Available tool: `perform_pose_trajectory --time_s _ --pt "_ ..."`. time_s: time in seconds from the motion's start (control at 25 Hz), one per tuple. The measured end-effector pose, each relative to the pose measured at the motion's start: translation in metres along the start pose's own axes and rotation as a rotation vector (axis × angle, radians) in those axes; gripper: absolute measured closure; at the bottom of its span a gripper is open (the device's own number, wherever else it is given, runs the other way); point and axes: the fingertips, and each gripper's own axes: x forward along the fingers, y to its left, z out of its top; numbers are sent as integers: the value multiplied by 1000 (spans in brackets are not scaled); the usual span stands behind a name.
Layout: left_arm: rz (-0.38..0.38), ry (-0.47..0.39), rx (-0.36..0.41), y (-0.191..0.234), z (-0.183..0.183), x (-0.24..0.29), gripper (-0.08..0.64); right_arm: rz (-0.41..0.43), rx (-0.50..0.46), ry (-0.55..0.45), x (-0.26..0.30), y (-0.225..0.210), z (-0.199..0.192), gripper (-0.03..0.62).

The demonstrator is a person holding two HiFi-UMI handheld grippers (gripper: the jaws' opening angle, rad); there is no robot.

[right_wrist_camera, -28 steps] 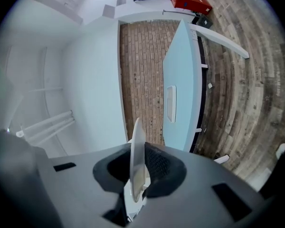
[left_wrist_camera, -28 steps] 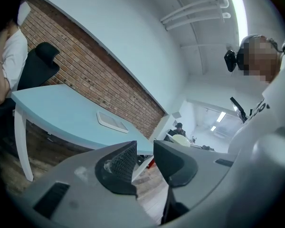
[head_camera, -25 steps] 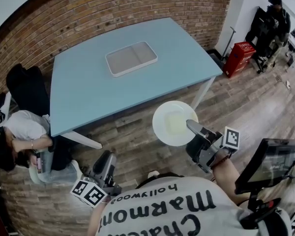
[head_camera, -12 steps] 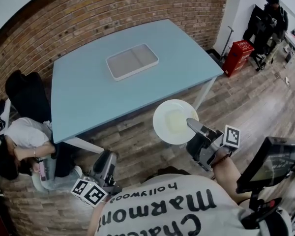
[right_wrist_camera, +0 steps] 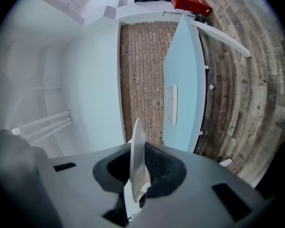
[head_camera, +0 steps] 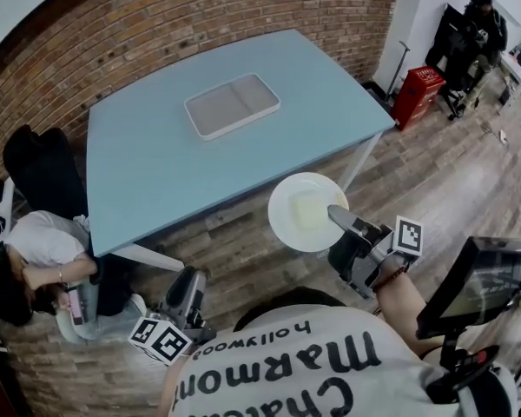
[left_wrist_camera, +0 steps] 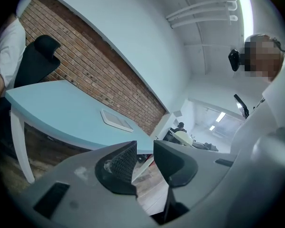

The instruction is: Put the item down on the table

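Note:
A round white plate (head_camera: 308,212) hangs level over the wooden floor, just off the front right corner of the light blue table (head_camera: 156,163). My right gripper (head_camera: 334,215) is shut on its near rim. In the right gripper view the plate (right_wrist_camera: 137,160) stands edge-on between the pads of the right gripper (right_wrist_camera: 141,148), with the table (right_wrist_camera: 183,80) ahead. My left gripper (head_camera: 189,278) hangs low at the left, away from the table. In its own view the left gripper (left_wrist_camera: 145,148) holds nothing and only a narrow slit shows between its jaws.
A white two-part tray (head_camera: 233,104) lies on the table's far half. A seated person (head_camera: 35,241) and a black chair (head_camera: 39,168) are at the table's left side. A red box (head_camera: 417,94) stands past the right corner, and a dark screen (head_camera: 478,281) sits at my right.
The plate and right gripper have barely shifted, a touch up and left in the head view. The left gripper stays low. The grip is unchanged.

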Motion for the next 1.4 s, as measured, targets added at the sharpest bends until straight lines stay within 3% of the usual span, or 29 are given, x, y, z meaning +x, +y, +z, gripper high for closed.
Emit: perform_pose_trajectory --time_s 0.52,0.96,1.4 --pt "13 -30 -37 15 4 1 449 -53 -1 16 14 -8 2 551" --pt "-6 -25 -39 27 -1 17 449 -33 -1 -1 16 -15 8 551" --pt "60 -26 -88 40 12 45 449 -41 11 31 41 -14 40 551"
